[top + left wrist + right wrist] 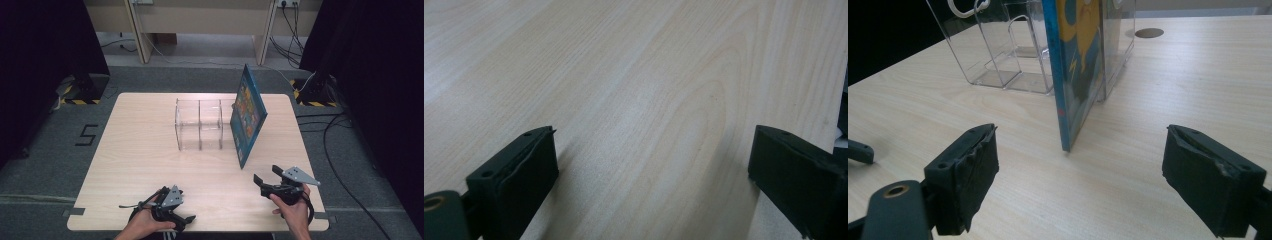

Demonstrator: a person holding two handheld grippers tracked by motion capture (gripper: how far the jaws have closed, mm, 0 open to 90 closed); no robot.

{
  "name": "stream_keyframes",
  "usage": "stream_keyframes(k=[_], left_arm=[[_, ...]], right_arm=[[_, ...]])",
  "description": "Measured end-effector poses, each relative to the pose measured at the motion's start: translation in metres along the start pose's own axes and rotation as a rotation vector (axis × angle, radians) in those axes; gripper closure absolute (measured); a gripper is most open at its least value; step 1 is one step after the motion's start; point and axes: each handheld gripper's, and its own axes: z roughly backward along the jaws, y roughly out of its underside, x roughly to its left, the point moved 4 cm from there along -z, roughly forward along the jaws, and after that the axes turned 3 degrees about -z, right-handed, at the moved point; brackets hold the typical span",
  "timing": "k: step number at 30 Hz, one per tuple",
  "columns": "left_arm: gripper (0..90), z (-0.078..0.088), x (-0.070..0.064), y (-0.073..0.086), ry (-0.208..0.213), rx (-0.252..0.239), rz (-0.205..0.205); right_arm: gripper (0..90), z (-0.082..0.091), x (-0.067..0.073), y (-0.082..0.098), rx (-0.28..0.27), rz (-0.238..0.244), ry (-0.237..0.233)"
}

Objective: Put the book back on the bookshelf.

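- Right gripper (pixel 264 179): held in the person's right hand (pixel 292 207) low over the near right part of the table (pixel 140 150); jaws spread wide, nothing between them.
- Left gripper (pixel 187 218): held in the left hand (pixel 142 225) at the near edge, jaws spread wide over bare wood, grasping nothing.
- Book (pixel 248 112): straight ahead of the right gripper, standing on its bottom edge and leaning against the end of the clear rack (pixel 200 125); from the right gripper view its near lower corner (pixel 1066 147) sits on the table between the jaws' lines, just beyond them.
- Risk, as judged: the book rests on one thin edge only; a nudge from a single jaw could slide that edge out or tip it flat. A hard push might shift the light rack.
- Surface: pale wood grain, smooth, so likely slippery under the book.
- Room: grey carpet, black curtains either side, cables on the floor beyond the right gripper, wooden furniture legs at the far end.
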Motion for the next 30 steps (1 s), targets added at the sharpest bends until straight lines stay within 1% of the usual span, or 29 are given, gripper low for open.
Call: stream_keyframes(k=[5, 10, 12, 15, 18, 21, 26, 30], left_arm=[[4.4, 0.0, 0.0, 0.0, 0.0, 0.0, 0.0], [3.8, 0.0, 0.0, 0.0, 0.002, 0.001, -0.003], [3.0, 0.0, -0.001, 0.0, 0.006, 0.003, -0.006], [1.7, -0.001, -0.001, 0.0, 0.008, 0.004, -0.008], [1.3, -0.001, -0.002, 0.0, 0.009, 0.004, -0.008], [0.5, -0.001, -0.002, 0.0, 0.011, 0.008, -0.01], [0.0, -0.001, -0.002, 0.0, 0.012, 0.01, -0.011], [0.0, -0.001, -0.002, 0.0, 0.012, 0.01, -0.01]], right_arm=[[15.7, 0.004, 0.001, 0.004, 0.01, -0.002, -0.011], [15.7, 0.008, 0.005, 0.009, 0.038, -0.005, -0.026], [15.7, 0.009, 0.005, 0.01, 0.042, 0.001, -0.031], [15.7, 0.012, 0.006, 0.012, 0.052, -0.007, -0.034], [15.7, 0.014, 0.007, 0.014, 0.063, -0.004, -0.04], [15.7, 0.015, 0.008, 0.016, 0.072, 0.015, -0.036], [15.7, 0.018, 0.011, 0.021, 0.108, 0.049, -0.033], [15.7, 0.021, 0.013, 0.024, 0.123, 0.085, -0.028]])
